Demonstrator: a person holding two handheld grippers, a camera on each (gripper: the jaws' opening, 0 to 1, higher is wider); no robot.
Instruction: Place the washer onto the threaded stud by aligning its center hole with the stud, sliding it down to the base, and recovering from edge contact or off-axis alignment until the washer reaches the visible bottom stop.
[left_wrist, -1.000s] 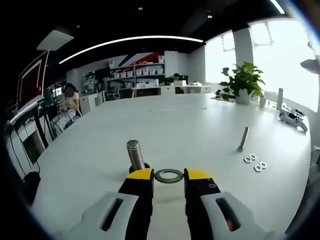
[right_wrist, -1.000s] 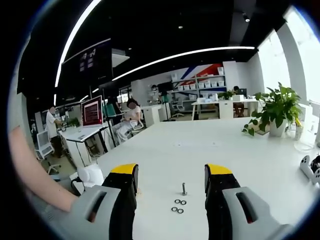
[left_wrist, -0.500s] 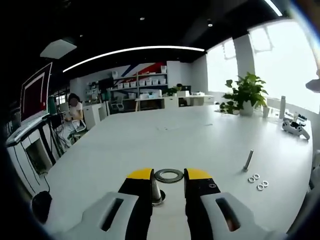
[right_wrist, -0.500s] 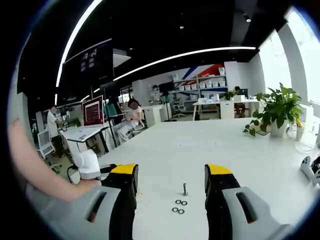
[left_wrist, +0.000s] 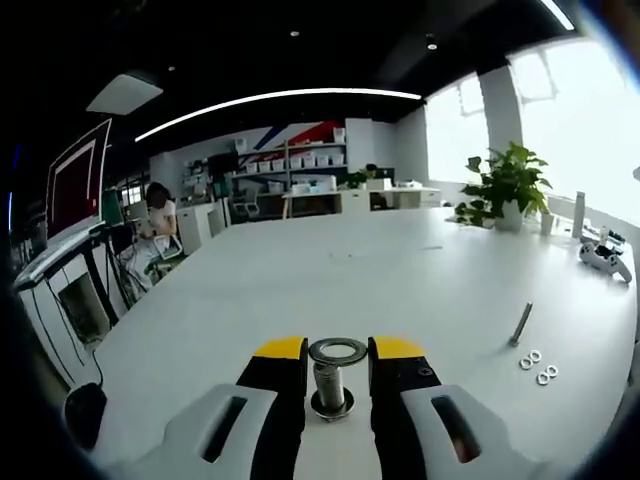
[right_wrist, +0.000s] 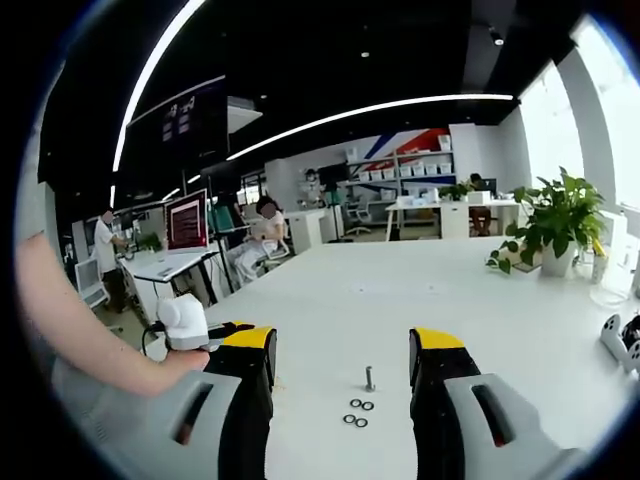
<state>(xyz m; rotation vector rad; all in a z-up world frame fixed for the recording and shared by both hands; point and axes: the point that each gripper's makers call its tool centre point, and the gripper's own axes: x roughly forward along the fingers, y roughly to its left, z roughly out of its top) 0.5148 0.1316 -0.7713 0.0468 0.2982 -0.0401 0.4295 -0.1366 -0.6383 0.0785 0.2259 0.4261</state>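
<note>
Your left tool (left_wrist: 337, 350) is closed on the washer (left_wrist: 337, 351), pinching it flat between the two yellow tips. The washer sits right at the top of the threaded stud (left_wrist: 330, 384). The stud stands upright on the white tabletop (left_wrist: 330, 280), between the two halves of your tool, and its round base shows just under the washer at 6 o'clock. The washer is not down at the base yet.

In the left gripper view, a second stud (left_wrist: 521, 324) leans on the tabletop at 3 o'clock, well apart from your tool. A few spare washers (left_wrist: 537, 366) lie just beside it. A green plant (left_wrist: 506, 185) stands far off at 2 o'clock.

Your right tool (right_wrist: 341, 345) is open, with a wide gap and nothing in it. In the right gripper view, a small stud (right_wrist: 369, 378) stands on the tabletop between the tips, and spare washers lie near it at 6 o'clock. Your arm (right_wrist: 75, 325) shows at 9 o'clock.
</note>
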